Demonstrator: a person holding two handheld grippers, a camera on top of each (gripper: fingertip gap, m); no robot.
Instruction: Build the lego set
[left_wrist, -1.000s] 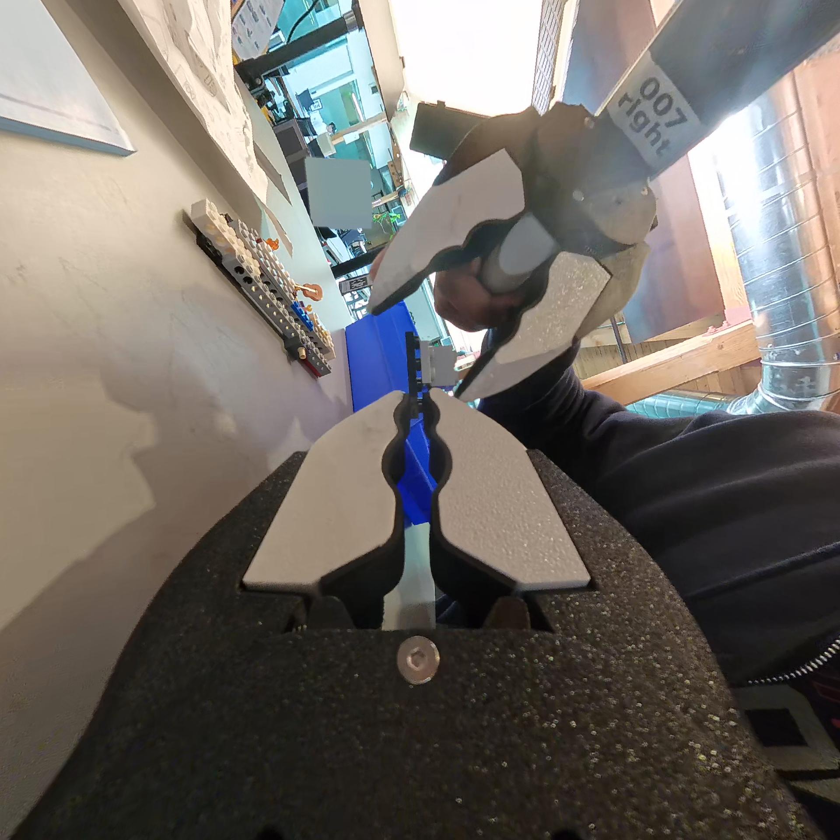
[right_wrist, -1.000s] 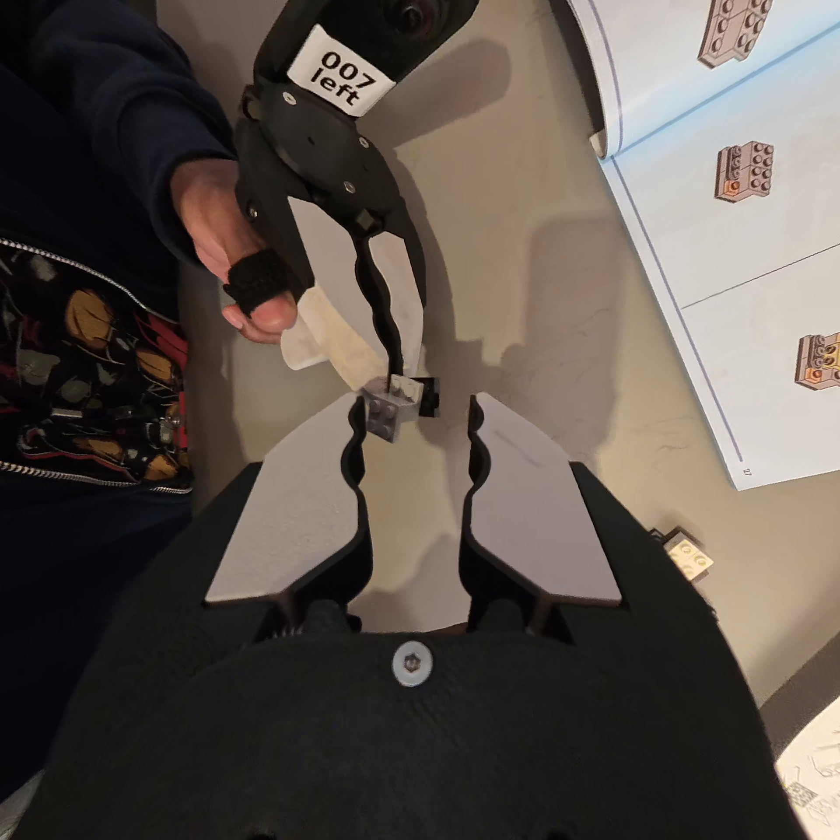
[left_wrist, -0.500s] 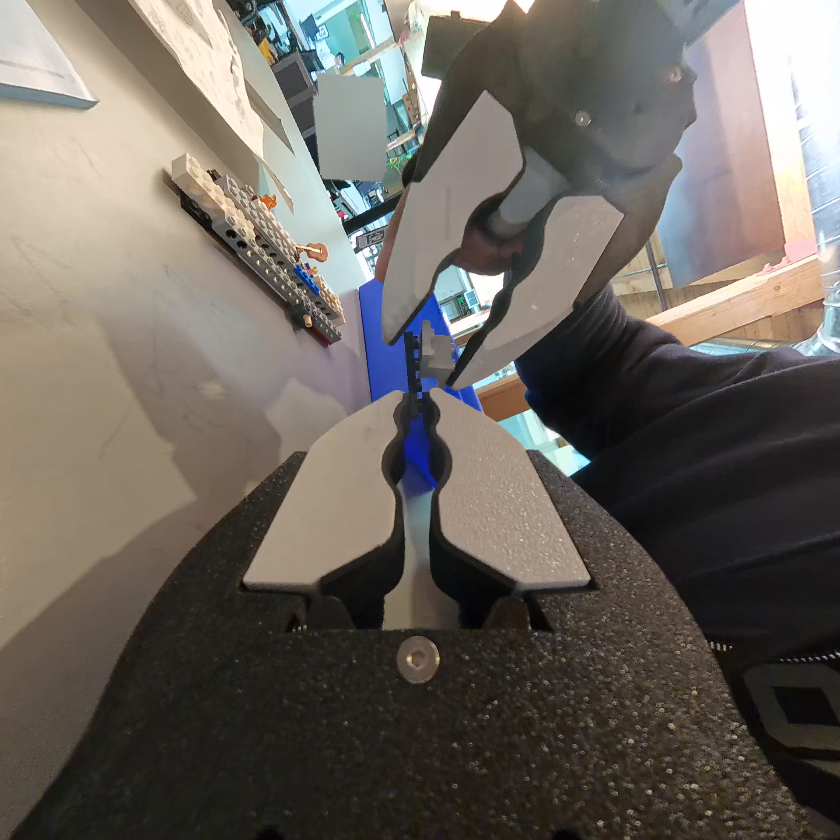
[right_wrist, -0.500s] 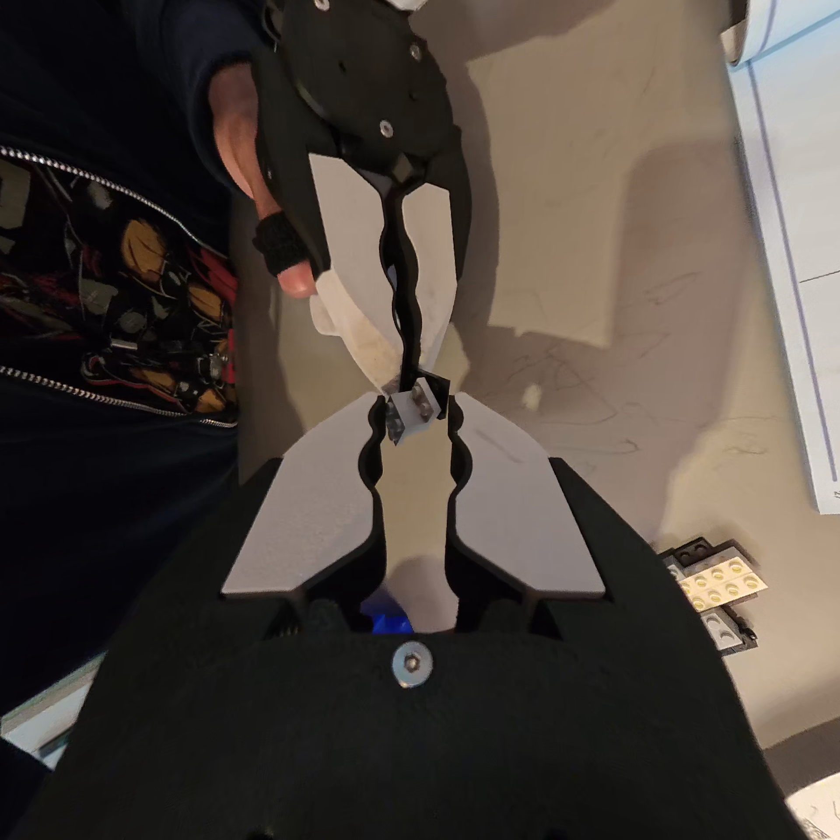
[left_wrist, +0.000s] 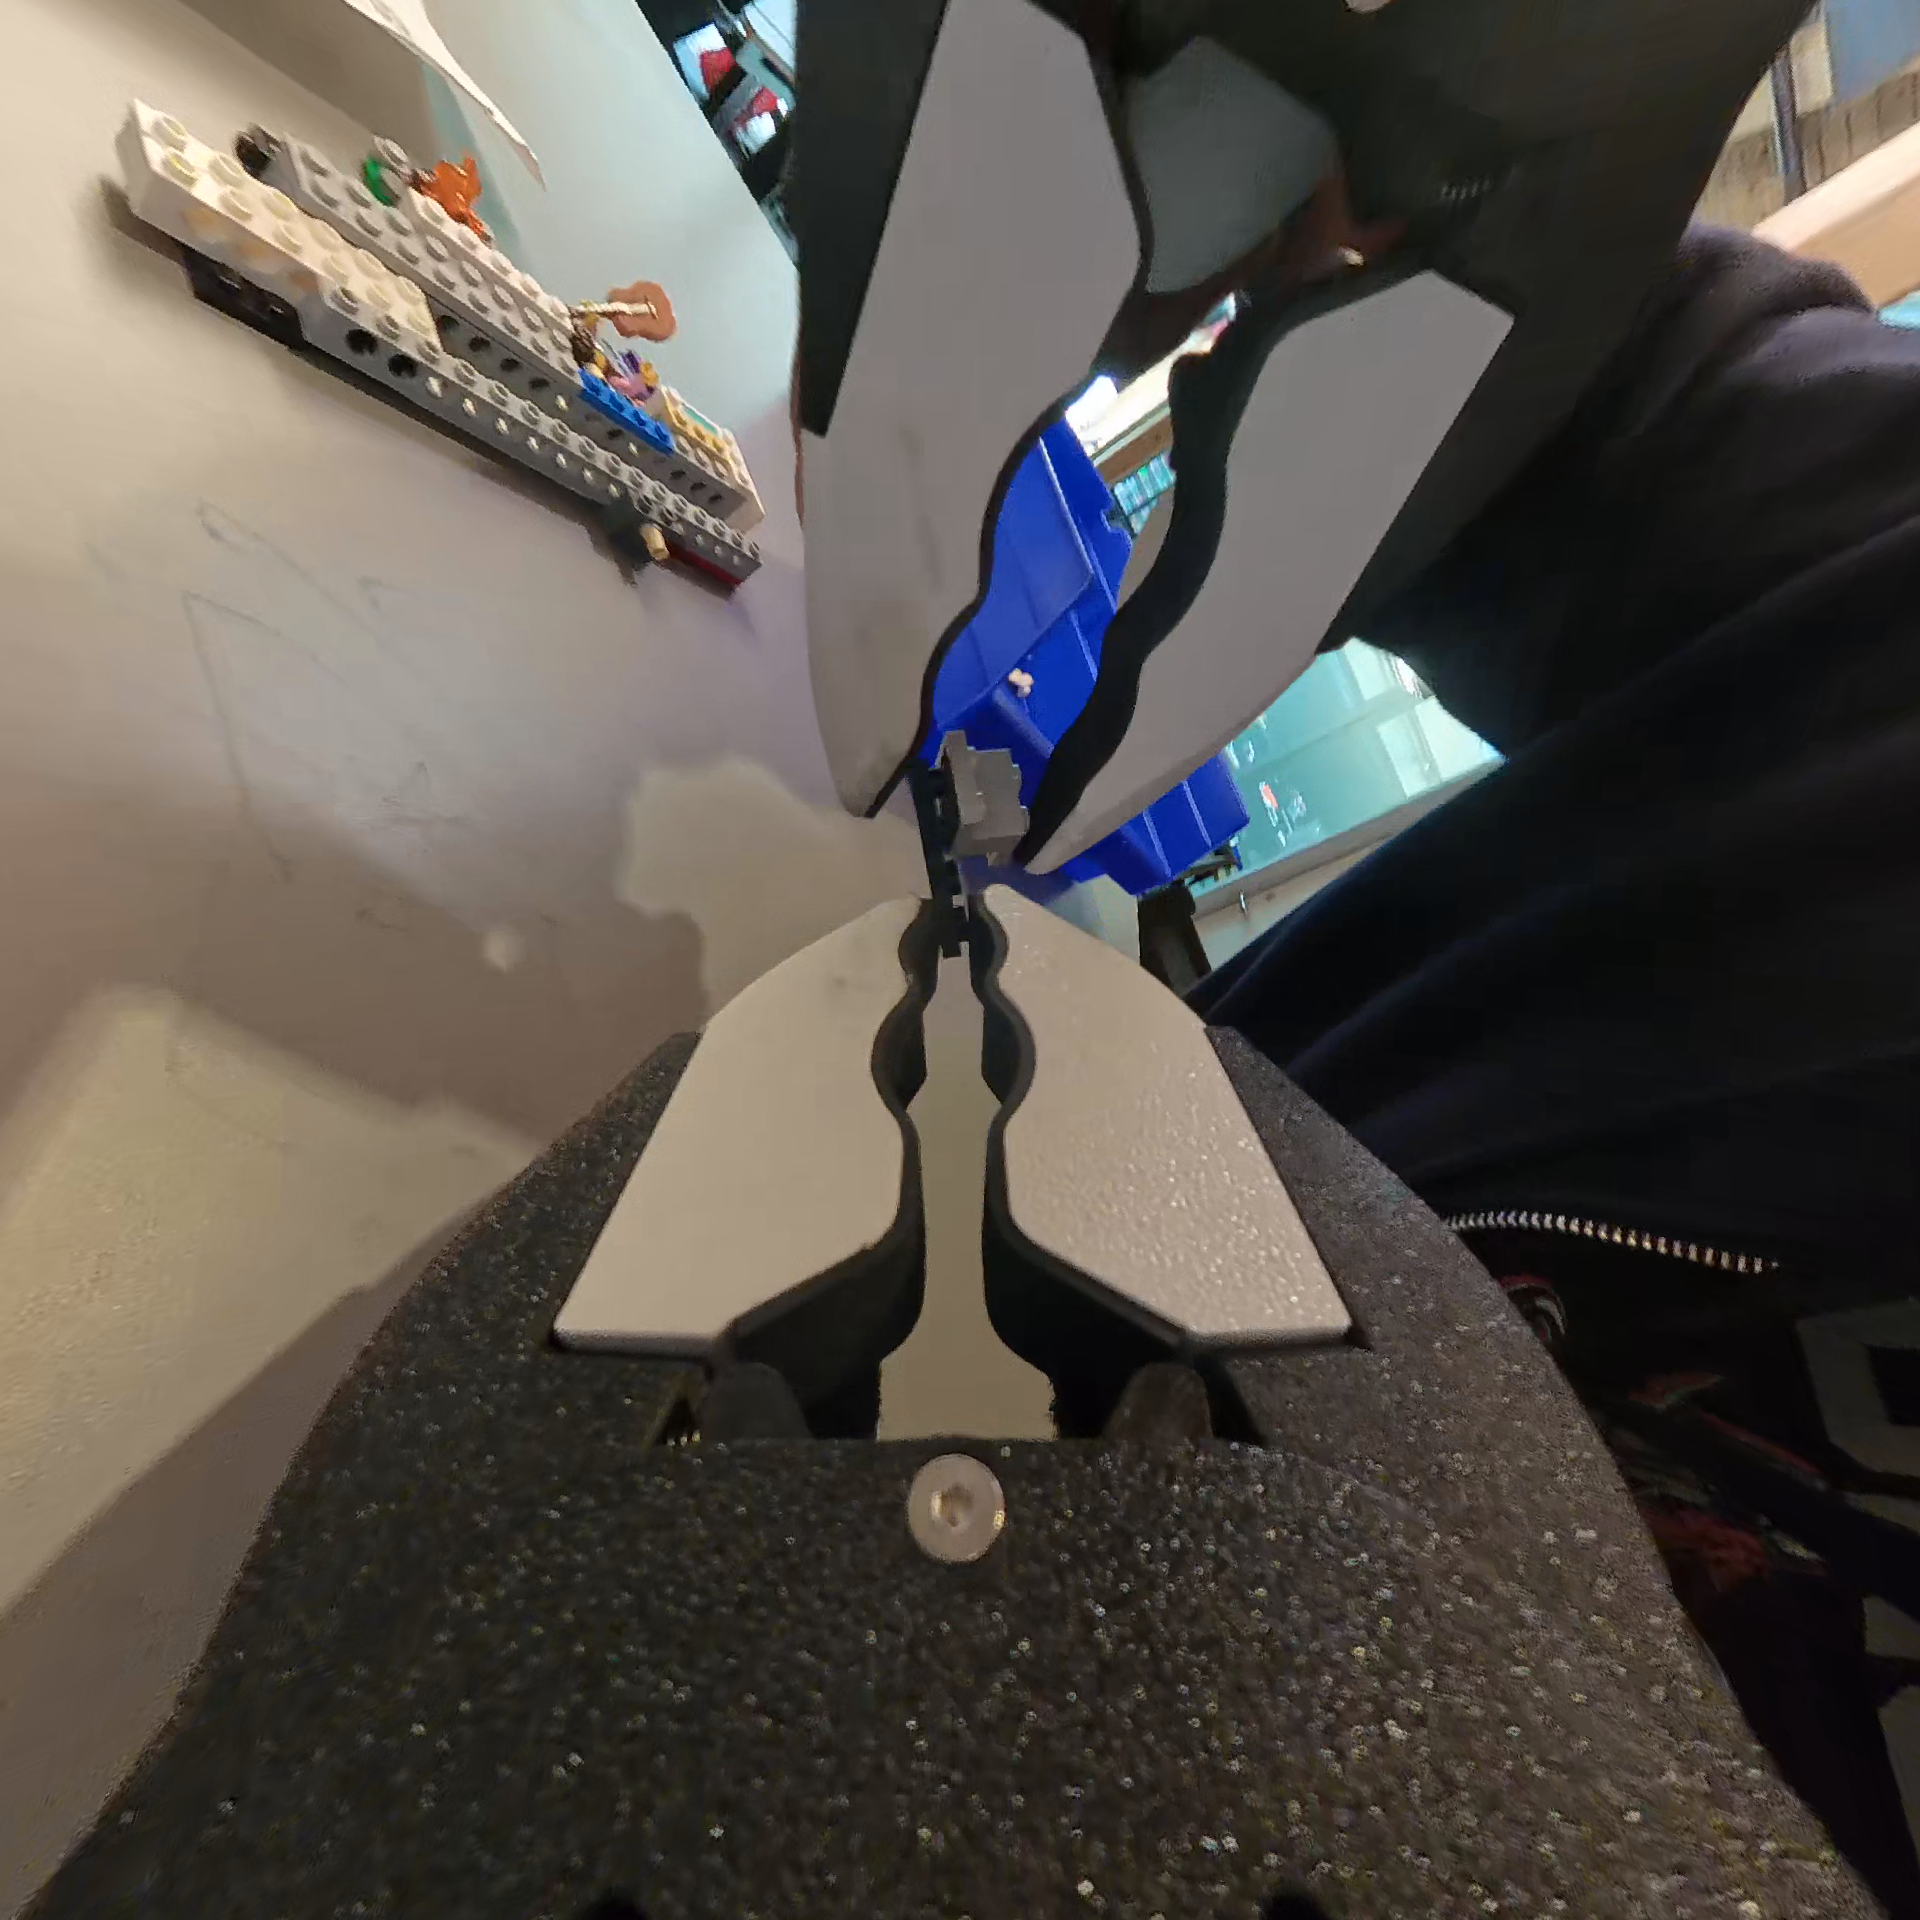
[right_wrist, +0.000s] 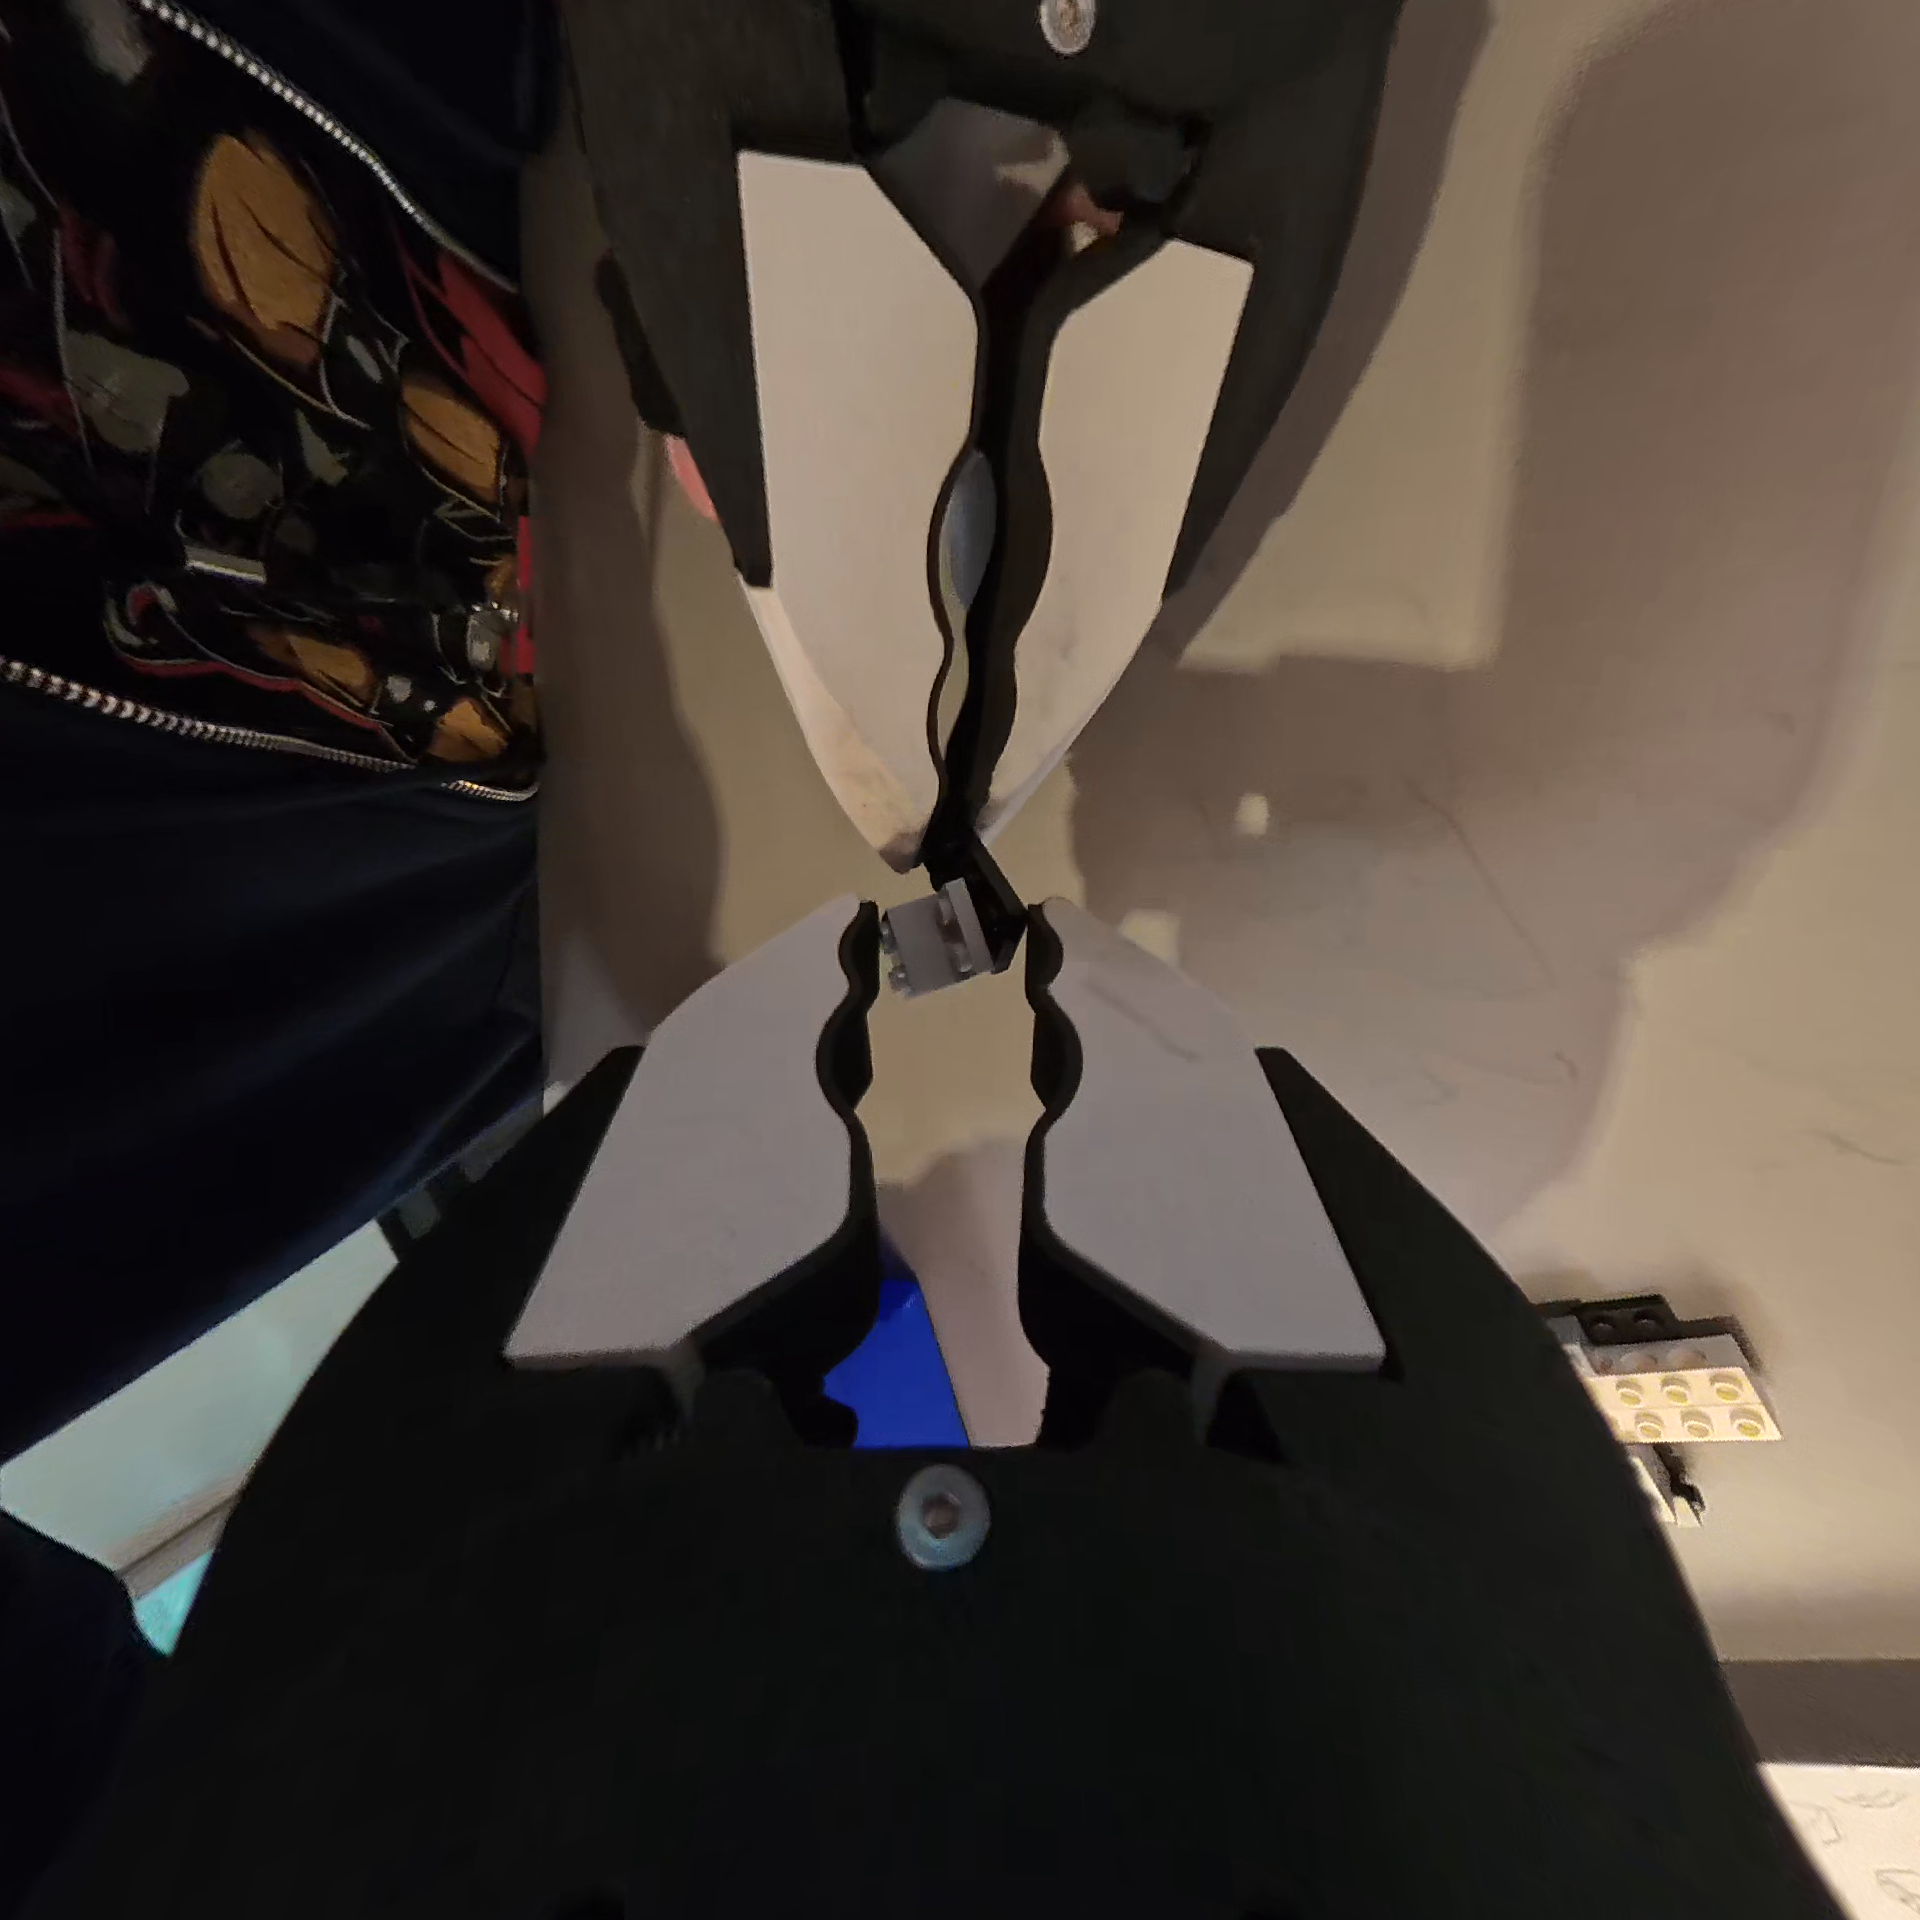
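Left gripper clamped on black plate carrying grey brick, held above table. Right gripper closed across both: pads touching brick and plate.

A beige table bears a brick assembly and blue bin.

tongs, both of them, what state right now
Left tongs: shut on the black plate.
Right tongs: closed on the grey brick stuck to that plate.
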